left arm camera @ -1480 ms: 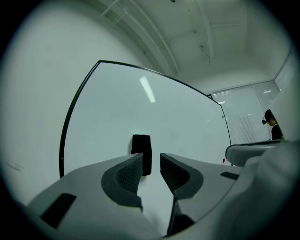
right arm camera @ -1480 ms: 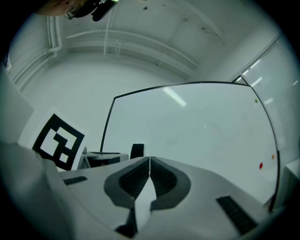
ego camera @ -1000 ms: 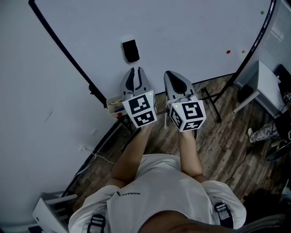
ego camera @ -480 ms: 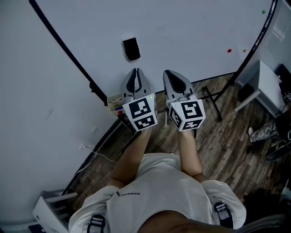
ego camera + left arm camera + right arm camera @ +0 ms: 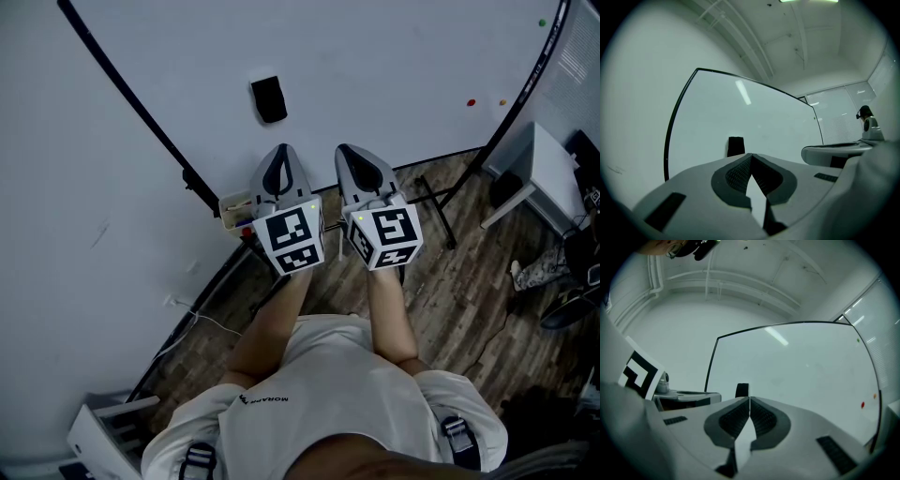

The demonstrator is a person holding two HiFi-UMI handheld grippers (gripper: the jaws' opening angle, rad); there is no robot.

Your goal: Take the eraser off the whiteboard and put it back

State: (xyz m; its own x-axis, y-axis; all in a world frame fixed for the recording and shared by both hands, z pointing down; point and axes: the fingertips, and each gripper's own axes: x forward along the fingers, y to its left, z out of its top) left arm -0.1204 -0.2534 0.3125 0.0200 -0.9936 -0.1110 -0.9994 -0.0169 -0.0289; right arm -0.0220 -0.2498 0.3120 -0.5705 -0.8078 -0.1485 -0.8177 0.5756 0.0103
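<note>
Left tool [image 5: 279, 150], jaws just closing to meet, nothing between them; right tool [image 5: 347, 152], jaws together, empty; black eraser [image 5: 269, 100] stuck on whiteboard [image 5: 375, 56], ahead of both tools and apart from them

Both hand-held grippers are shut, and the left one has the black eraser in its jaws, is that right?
Not quite. The left hand-held gripper is shut, but it has just closed on nothing; the left gripper view shows the black eraser on the whiteboard, beyond its tips.
</note>
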